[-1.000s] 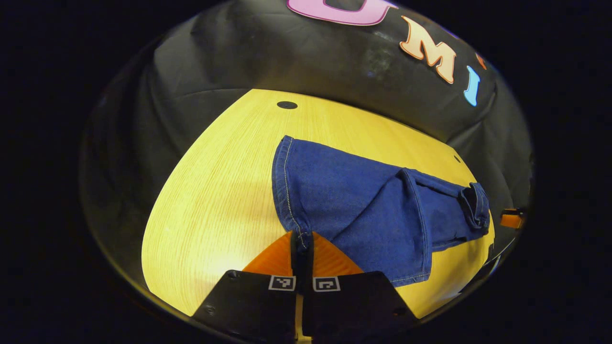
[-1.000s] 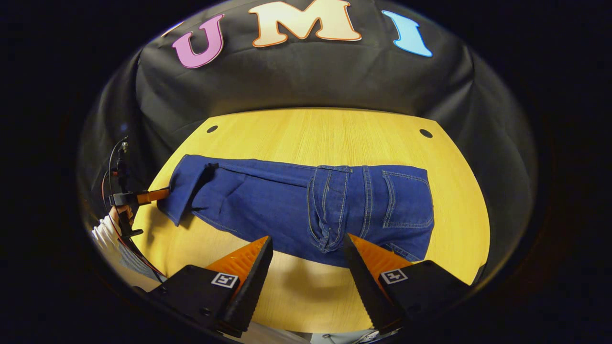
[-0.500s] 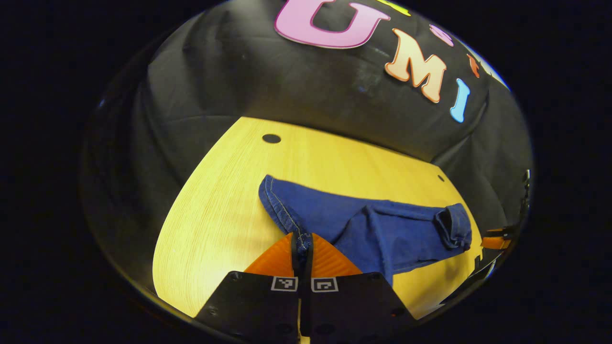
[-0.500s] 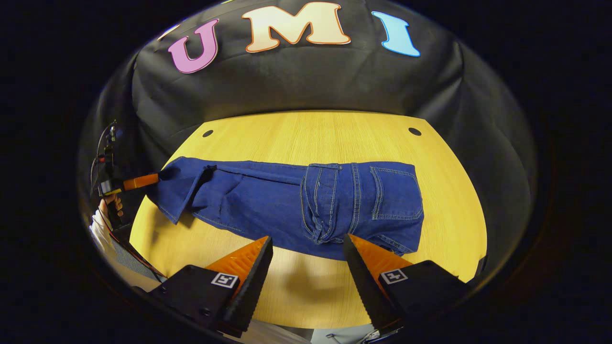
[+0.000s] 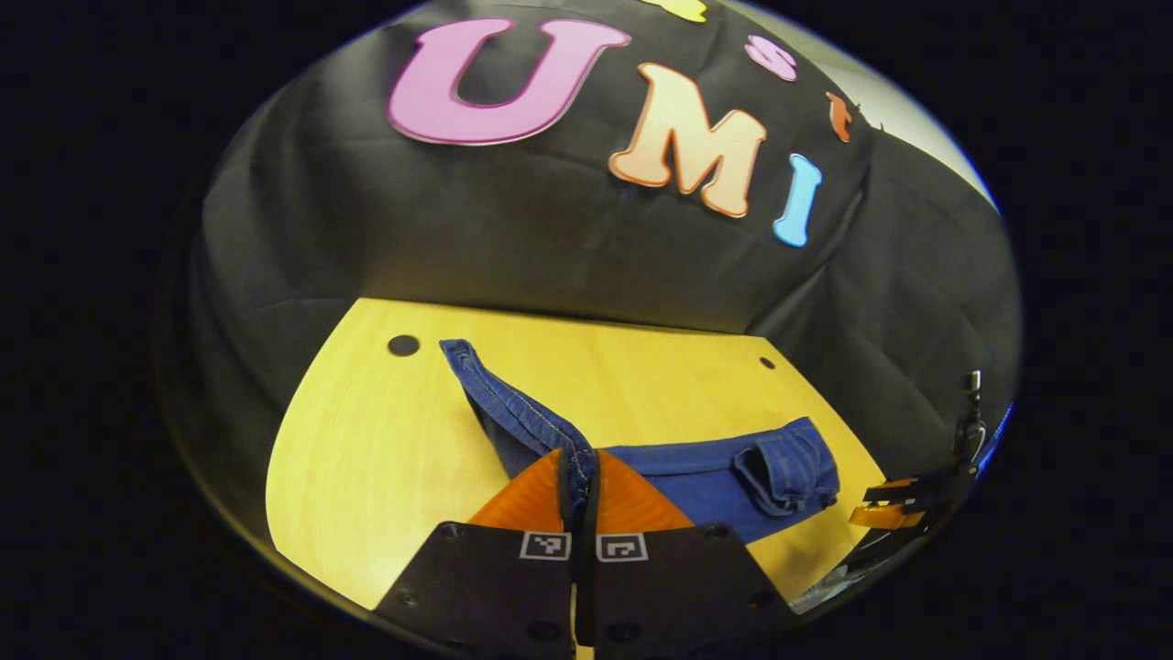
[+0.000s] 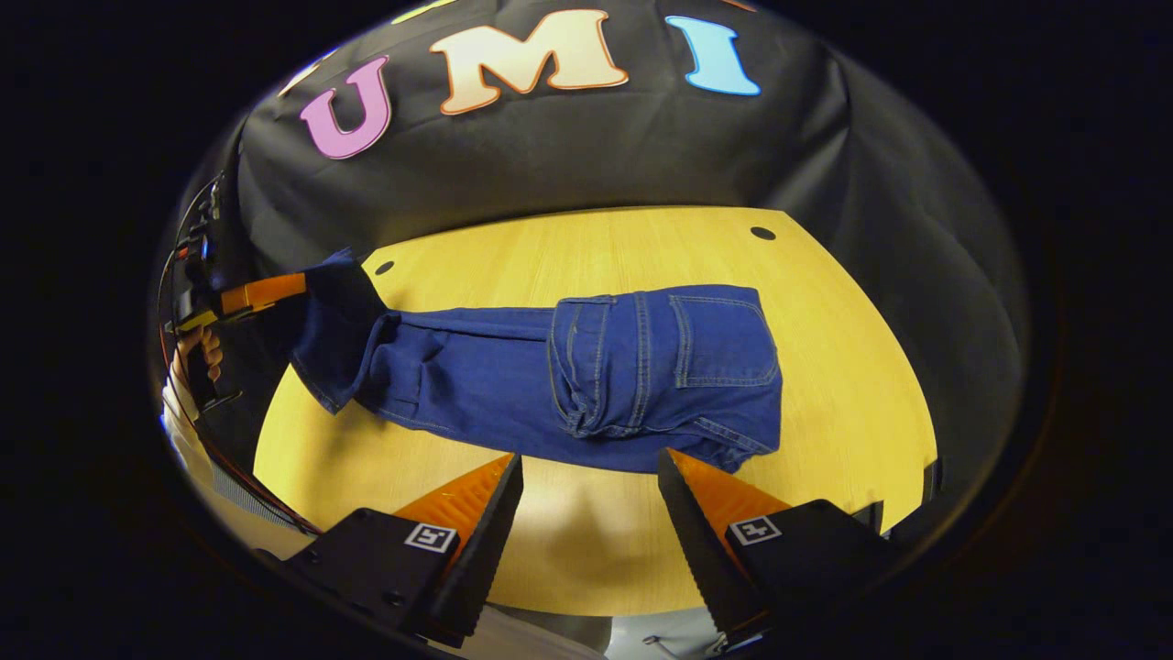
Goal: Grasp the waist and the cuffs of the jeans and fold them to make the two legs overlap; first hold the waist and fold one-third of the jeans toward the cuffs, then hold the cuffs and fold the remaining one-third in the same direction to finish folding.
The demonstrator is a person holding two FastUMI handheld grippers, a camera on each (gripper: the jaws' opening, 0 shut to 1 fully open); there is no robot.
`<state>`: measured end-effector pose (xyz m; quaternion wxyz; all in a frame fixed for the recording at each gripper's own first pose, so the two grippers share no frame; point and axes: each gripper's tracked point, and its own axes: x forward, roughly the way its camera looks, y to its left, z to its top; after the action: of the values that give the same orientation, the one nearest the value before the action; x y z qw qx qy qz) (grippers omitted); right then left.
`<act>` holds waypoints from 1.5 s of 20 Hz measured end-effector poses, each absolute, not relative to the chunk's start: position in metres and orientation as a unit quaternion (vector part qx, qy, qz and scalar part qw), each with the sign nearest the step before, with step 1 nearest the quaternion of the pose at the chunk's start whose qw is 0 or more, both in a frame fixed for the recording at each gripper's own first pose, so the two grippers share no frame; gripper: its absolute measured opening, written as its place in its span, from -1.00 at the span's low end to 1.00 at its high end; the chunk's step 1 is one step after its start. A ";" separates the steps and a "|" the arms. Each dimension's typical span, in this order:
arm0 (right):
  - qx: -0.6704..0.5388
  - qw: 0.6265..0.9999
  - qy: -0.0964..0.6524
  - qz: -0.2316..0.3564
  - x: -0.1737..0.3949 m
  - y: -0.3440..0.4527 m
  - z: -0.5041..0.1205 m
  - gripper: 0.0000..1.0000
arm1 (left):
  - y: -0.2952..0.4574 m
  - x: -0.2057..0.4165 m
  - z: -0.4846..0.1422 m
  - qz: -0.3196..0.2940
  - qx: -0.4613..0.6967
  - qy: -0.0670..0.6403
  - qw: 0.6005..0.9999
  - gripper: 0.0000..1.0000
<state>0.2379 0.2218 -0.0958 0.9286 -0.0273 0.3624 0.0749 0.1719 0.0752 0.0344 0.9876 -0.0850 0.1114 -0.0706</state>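
Looking down my left gripper [image 5: 577,477], I've got both fingers clamped tight on the hem of the cuffs [image 5: 513,403], which hang lifted off the table [image 5: 367,458]. My right gripper [image 6: 591,513] sits wide open with nothing in it, hovering just short of the jeans [image 6: 568,376]. Past it, the jeans lie across the table with the waist [image 6: 706,357] end already folded over. Farther left, a hand [image 6: 197,353] holds the other gripper.
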 end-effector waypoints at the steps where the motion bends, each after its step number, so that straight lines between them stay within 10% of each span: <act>1: -0.024 0.930 0.359 0.074 0.240 0.215 -0.094 0.84 | 0.059 0.177 0.044 -0.078 -0.080 0.106 0.988 -1.00; 14: -0.004 0.935 0.346 0.081 0.253 0.108 -0.083 0.75 | -0.184 0.231 0.092 -0.167 -0.024 0.086 0.982 -1.00; 30: 0.018 0.931 0.360 0.057 0.235 0.038 -0.106 0.84 | -0.347 0.242 -0.068 -0.194 0.118 0.159 0.961 -1.00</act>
<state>0.2346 0.0380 -0.1059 0.9309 0.0182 0.3603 0.0575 0.2417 -0.3474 -0.0676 0.9608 0.1177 0.1592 -0.1942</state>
